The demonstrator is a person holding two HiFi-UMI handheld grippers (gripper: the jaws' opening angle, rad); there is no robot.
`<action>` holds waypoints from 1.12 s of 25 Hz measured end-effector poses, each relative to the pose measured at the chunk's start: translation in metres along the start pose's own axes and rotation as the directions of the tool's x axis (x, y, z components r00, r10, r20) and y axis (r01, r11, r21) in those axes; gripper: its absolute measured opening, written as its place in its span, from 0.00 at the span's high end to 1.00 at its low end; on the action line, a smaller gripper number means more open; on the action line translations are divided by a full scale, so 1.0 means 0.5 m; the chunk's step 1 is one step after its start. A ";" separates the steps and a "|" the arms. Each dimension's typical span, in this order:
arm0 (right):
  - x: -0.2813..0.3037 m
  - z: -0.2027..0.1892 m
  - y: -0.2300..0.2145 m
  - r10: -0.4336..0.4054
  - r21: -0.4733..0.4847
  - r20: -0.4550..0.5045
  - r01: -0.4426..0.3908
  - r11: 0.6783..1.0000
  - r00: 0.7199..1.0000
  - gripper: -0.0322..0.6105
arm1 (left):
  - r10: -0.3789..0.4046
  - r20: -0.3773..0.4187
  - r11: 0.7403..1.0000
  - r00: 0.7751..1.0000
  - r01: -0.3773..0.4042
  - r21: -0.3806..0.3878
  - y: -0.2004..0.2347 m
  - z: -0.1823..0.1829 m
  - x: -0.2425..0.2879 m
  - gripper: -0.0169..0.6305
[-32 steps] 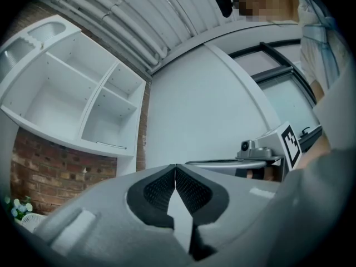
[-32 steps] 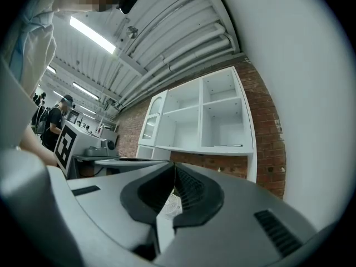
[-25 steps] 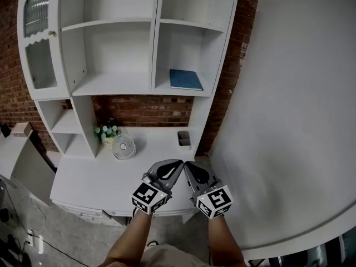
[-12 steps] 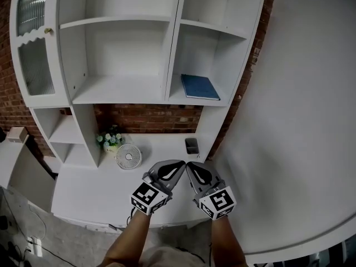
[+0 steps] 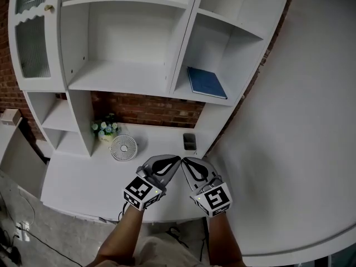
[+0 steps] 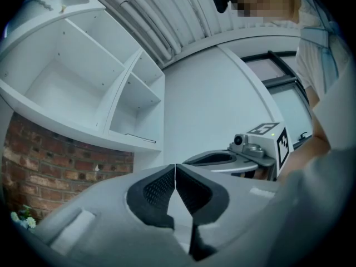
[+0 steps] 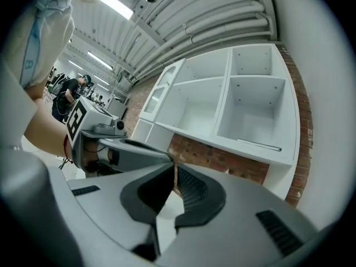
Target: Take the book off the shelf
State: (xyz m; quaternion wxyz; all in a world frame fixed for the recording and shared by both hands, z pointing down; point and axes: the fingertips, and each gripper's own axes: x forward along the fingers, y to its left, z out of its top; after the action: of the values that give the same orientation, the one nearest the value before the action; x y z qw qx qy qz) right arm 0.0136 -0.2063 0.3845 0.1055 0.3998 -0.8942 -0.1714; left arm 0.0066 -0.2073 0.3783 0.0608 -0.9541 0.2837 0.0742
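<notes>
A blue book [image 5: 206, 82] lies flat on the lower right shelf of the white shelf unit [image 5: 128, 77]. Both grippers hang low over the desk's front edge, well below the book, tips almost touching. My left gripper [image 5: 177, 159] is shut with nothing in it. My right gripper [image 5: 184, 161] is shut and empty too. In the left gripper view the jaws [image 6: 175, 171] meet, and the book [image 6: 140, 138] shows as a thin edge on the shelf. In the right gripper view the jaws [image 7: 175, 168] are together under the book's edge [image 7: 258, 144].
On the white desk [image 5: 78, 177] stand a small round fan [image 5: 123, 147], a pot of flowers [image 5: 105, 129] and a small dark container [image 5: 189, 141]. A glass-door cabinet [image 5: 30, 38] is at the left. A white wall [image 5: 300, 121] closes the right side.
The head view has shifted, so the shelf unit and book sit further right and look larger. Both grippers stay shut, side by side, in about the same place.
</notes>
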 end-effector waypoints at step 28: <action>0.112 0.099 -0.255 0.064 -0.407 -0.072 -0.088 0.909 0.995 0.92 | 0.143 -0.022 0.990 0.989 -0.143 -0.009 0.098 0.026 0.147 0.96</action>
State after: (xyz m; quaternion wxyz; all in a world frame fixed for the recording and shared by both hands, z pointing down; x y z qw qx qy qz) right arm 0.0471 -0.3166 0.2920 0.2188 0.3384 -0.8501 -0.3391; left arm 0.0393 -0.2850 0.3490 0.0473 -0.9323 0.3517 0.0695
